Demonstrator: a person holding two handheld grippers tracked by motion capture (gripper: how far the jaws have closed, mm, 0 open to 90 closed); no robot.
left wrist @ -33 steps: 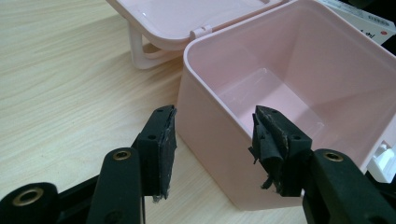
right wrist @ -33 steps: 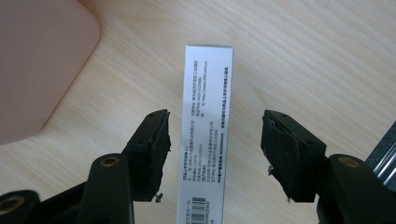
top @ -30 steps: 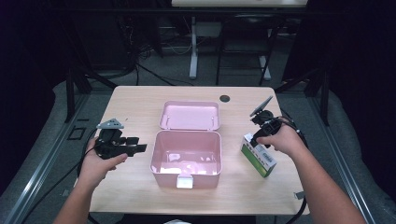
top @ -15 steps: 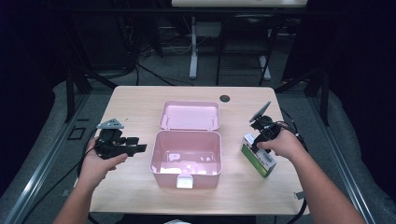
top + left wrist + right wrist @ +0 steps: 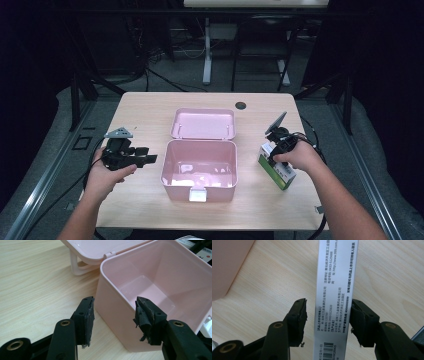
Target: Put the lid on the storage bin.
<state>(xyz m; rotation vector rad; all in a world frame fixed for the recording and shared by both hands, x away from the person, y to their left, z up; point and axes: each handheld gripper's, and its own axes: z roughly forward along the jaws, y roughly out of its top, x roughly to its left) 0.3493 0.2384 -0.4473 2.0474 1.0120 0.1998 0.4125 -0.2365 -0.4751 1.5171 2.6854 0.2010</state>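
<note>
**Right gripper closing around the carton, left gripper idle by the box**

Right gripper (image 5: 328, 315) sits over the green-and-white carton (image 5: 276, 167), which lies on the surface (image 5: 150, 107) just right of the open pink box (image 5: 200, 170). Jaws have just been closing with the carton's printed side (image 5: 334, 297) between them. Right-hand pad is at the carton edge; a gap shows on the left side, so not clamped yet. Left gripper (image 5: 113, 315) is wide open with nothing held, level at the box's left wall; one jaw is outside the wall, the other lines up over the rim. The box's lid (image 5: 203, 123) is folded back on the far side.
</note>
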